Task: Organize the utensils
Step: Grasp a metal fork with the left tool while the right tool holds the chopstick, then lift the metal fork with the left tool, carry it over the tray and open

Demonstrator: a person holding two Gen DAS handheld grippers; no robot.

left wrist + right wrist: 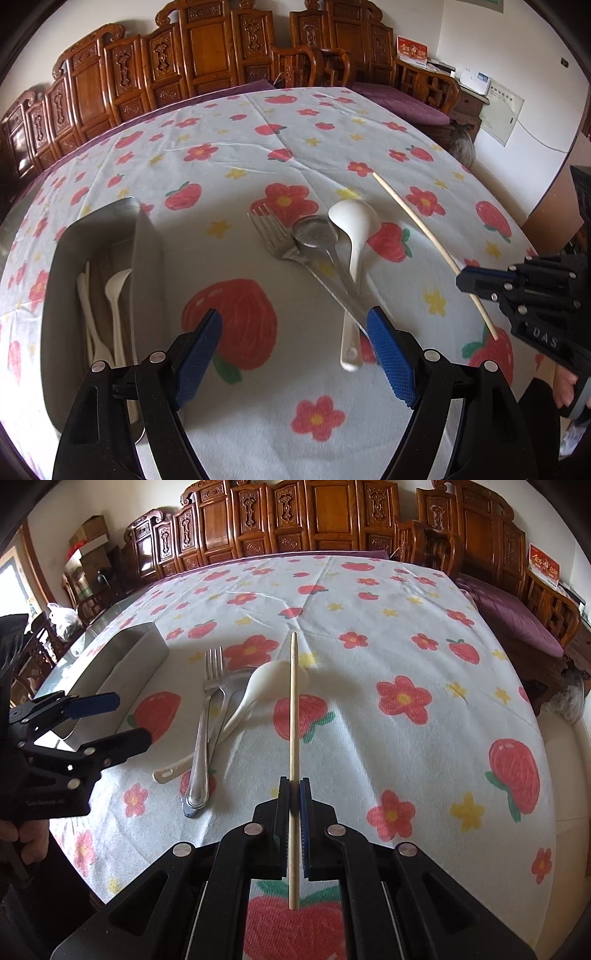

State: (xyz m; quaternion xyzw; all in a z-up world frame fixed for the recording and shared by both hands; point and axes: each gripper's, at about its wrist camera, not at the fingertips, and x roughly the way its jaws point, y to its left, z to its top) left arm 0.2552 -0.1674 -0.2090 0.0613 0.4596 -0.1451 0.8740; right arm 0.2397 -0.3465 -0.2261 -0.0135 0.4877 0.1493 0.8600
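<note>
Nearest, the right gripper (294, 788) has its blue pads pinched tight on a slim pale wooden chopstick (293, 709), held clear of the floral tabletop (388, 635), probably ready for sorting. The left gripper (295, 332) hangs wide apart and empty near the handles of a steel fork (271, 236), a steel spoon (314, 232) and a white plastic ladle-spoon (352, 221). The shiny metal tray (144, 258) beside them holds white utensils, perhaps plastic spoons.
</note>
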